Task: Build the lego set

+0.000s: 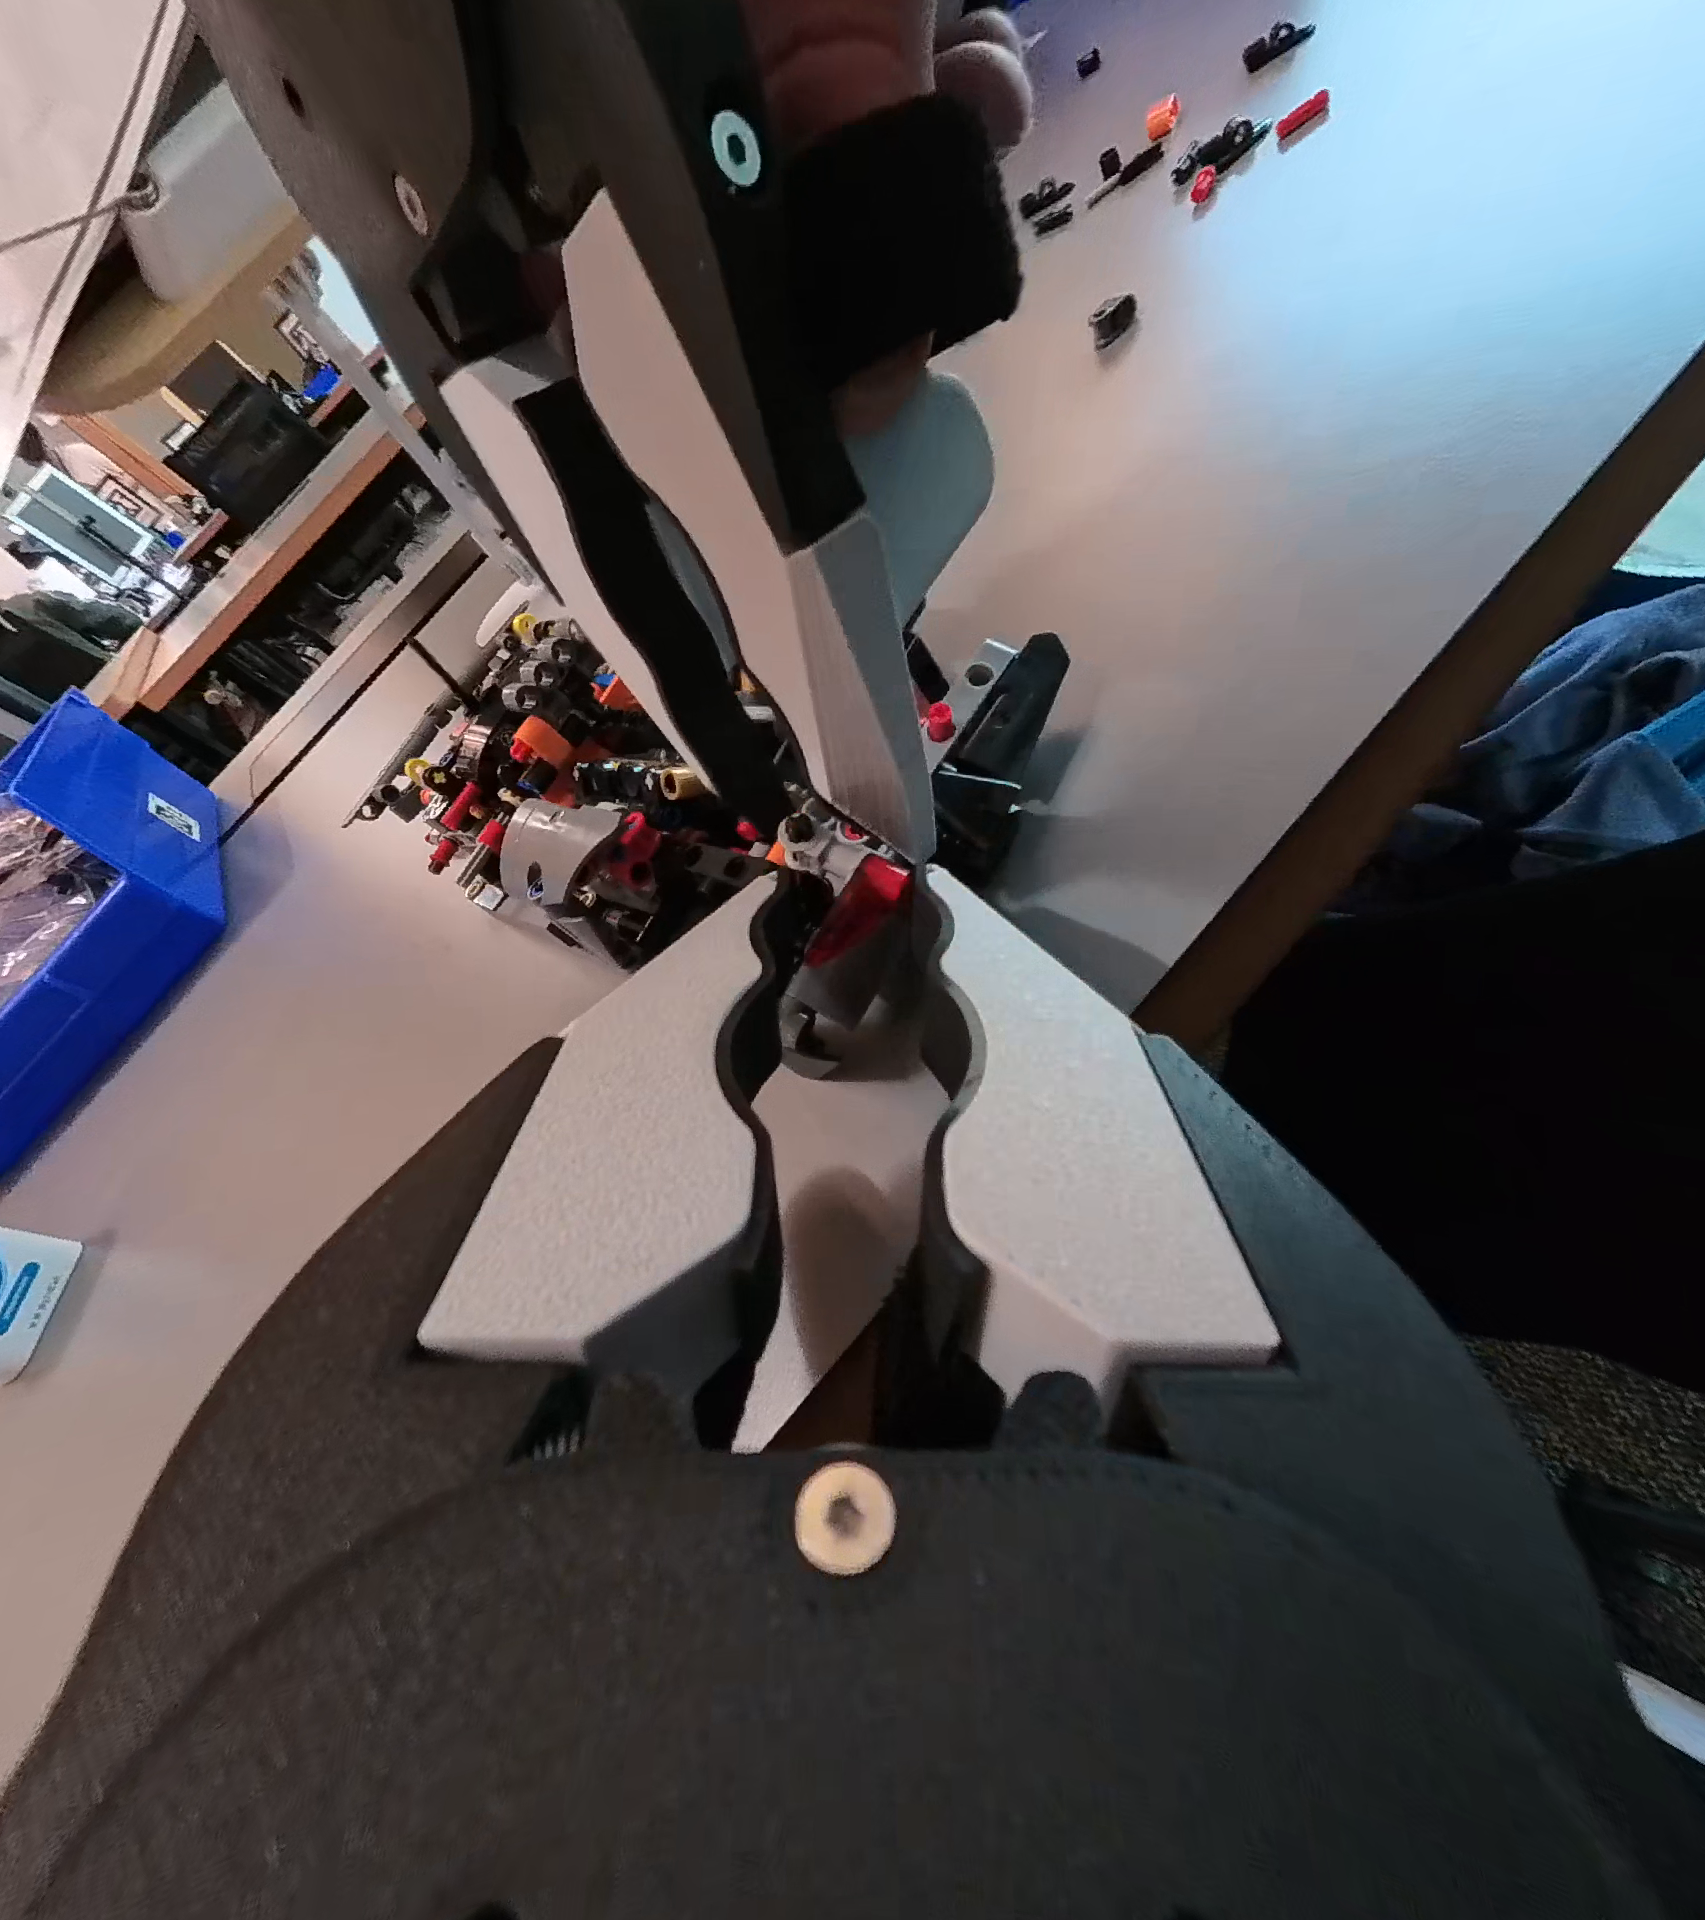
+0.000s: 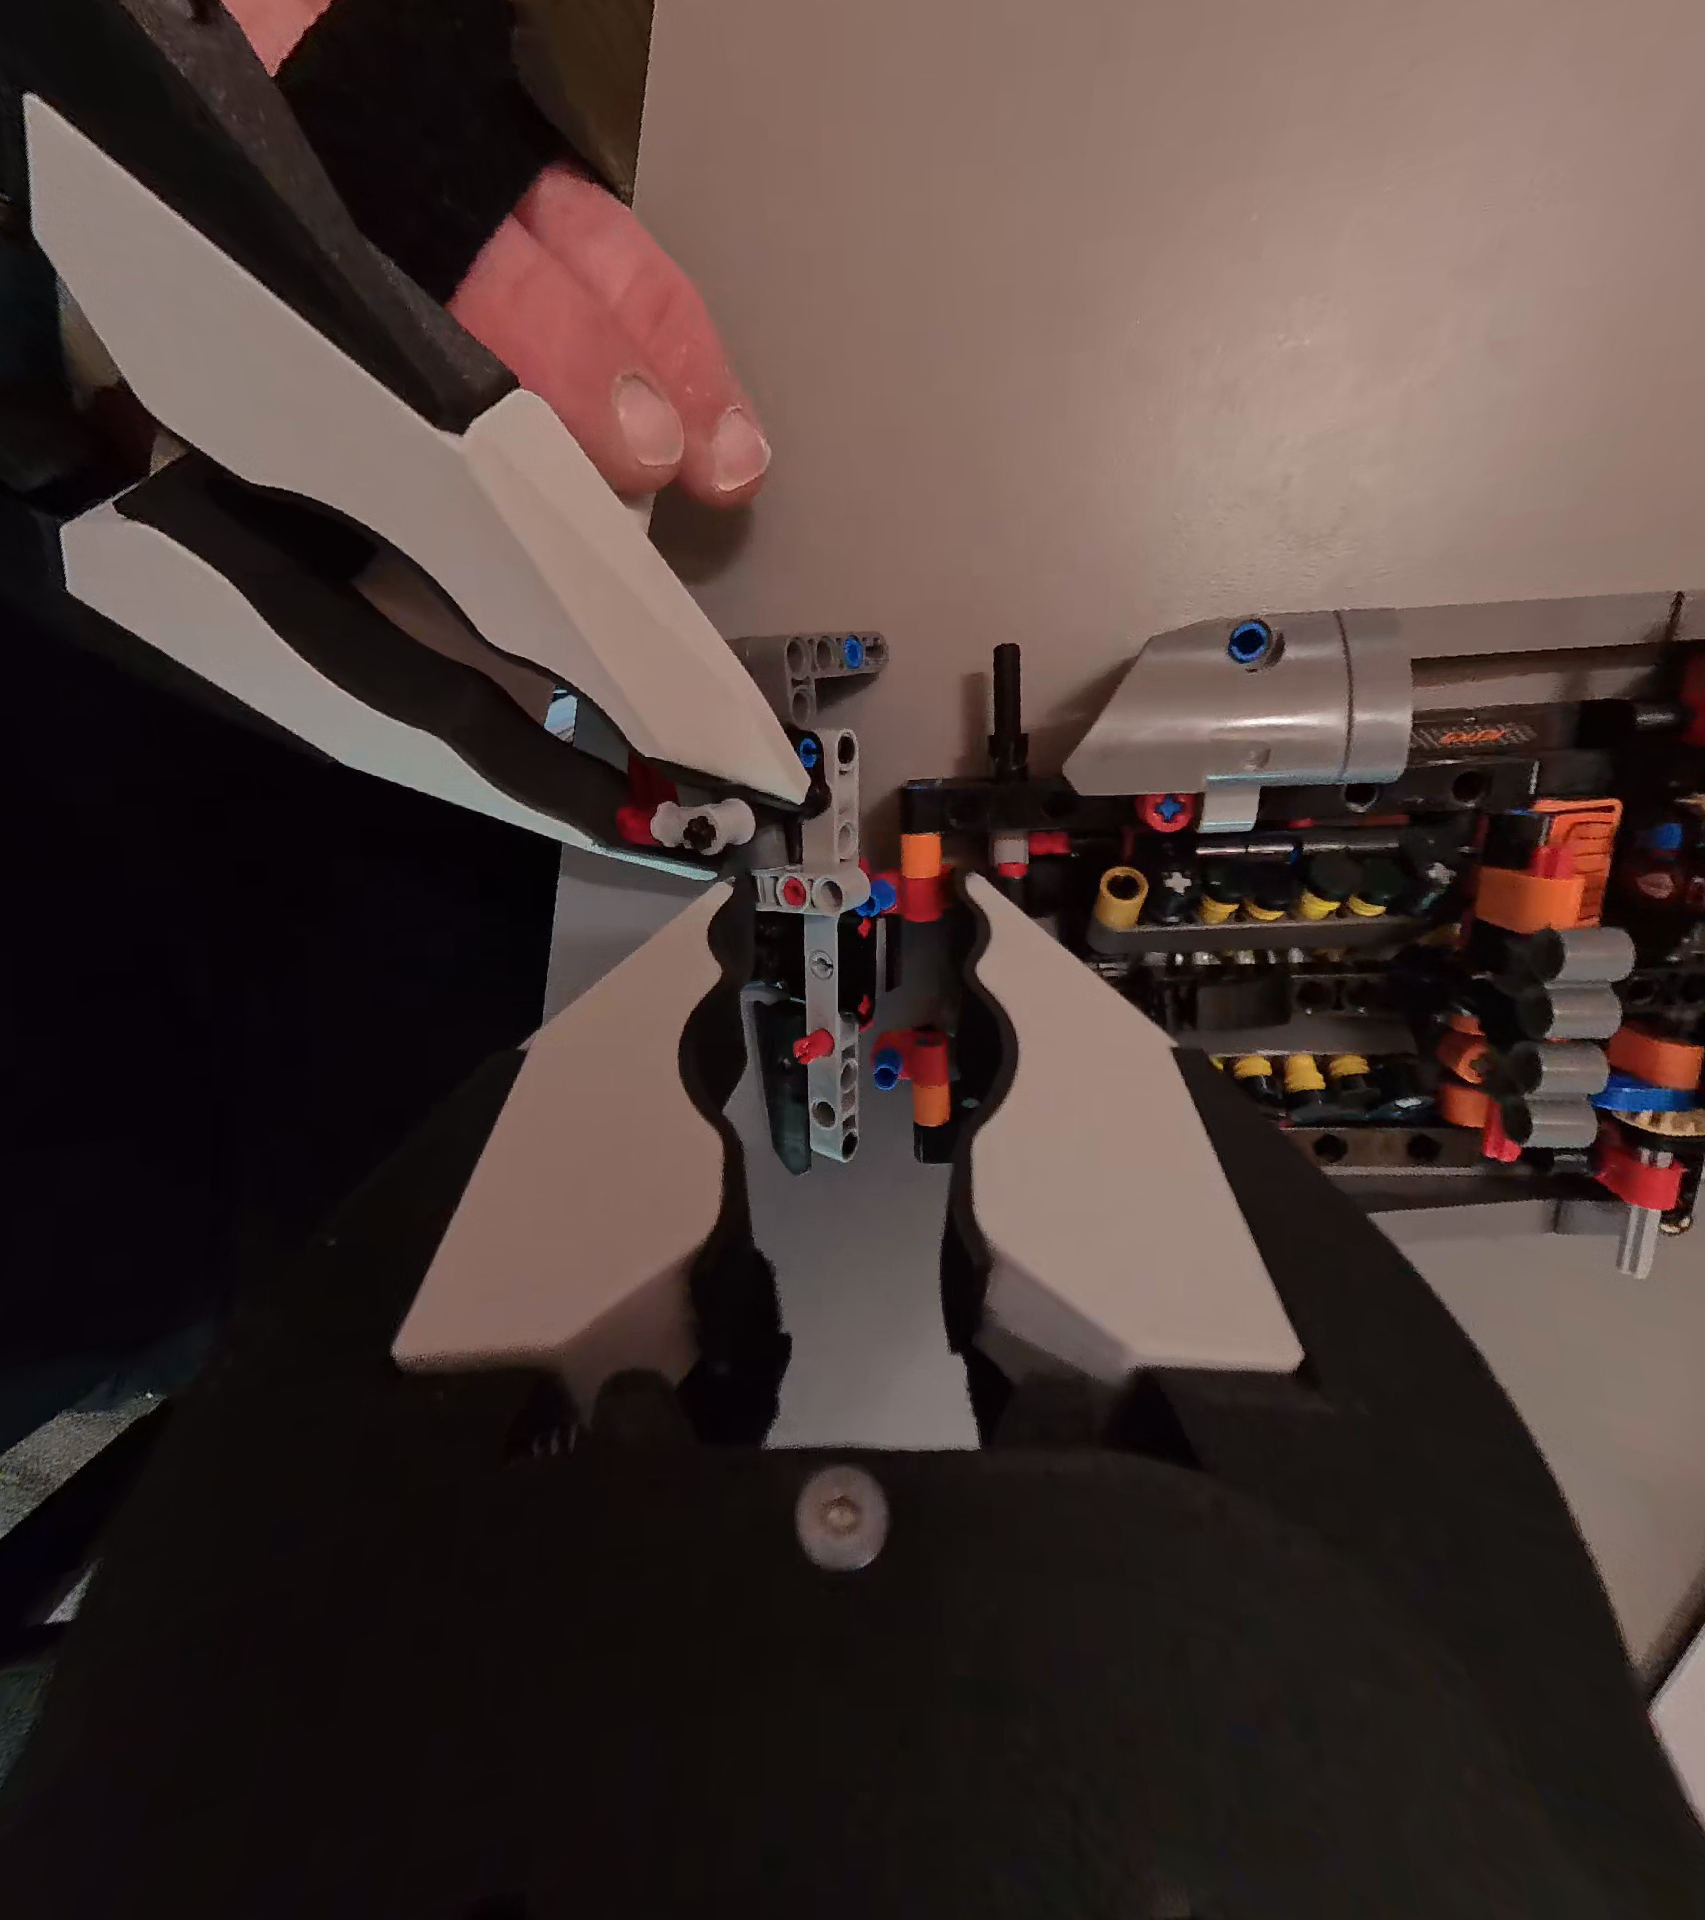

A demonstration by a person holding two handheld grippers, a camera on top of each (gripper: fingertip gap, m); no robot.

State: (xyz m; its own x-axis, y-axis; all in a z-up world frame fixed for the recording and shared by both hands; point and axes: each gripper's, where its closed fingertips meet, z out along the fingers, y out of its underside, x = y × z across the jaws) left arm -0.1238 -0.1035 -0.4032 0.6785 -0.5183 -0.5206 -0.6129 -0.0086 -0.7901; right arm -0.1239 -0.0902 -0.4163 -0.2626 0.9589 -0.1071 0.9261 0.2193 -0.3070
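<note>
Right gripper (image 2: 848, 894): nearest the lens, lower centre of the right wrist view, fingers standing apart and straddling the grey sub-assembly (image 2: 822, 997), gripping nothing.
Left gripper (image 1: 853, 883): closing narrowly on that sub-assembly (image 1: 843, 935) at mid-frame; firmness of grip is probably adequate, though the tips are crowding the view.
Main build (image 2: 1347, 935): lying on the table (image 2: 1243, 312), right of centre, just beside the sub-assembly.
Advice: keeping the left steady while the right is nipping the beam squarely.
Loose parts (image 1: 1180, 156): sitting upper right.
Blue bin (image 1: 69, 914): resting left.
</note>
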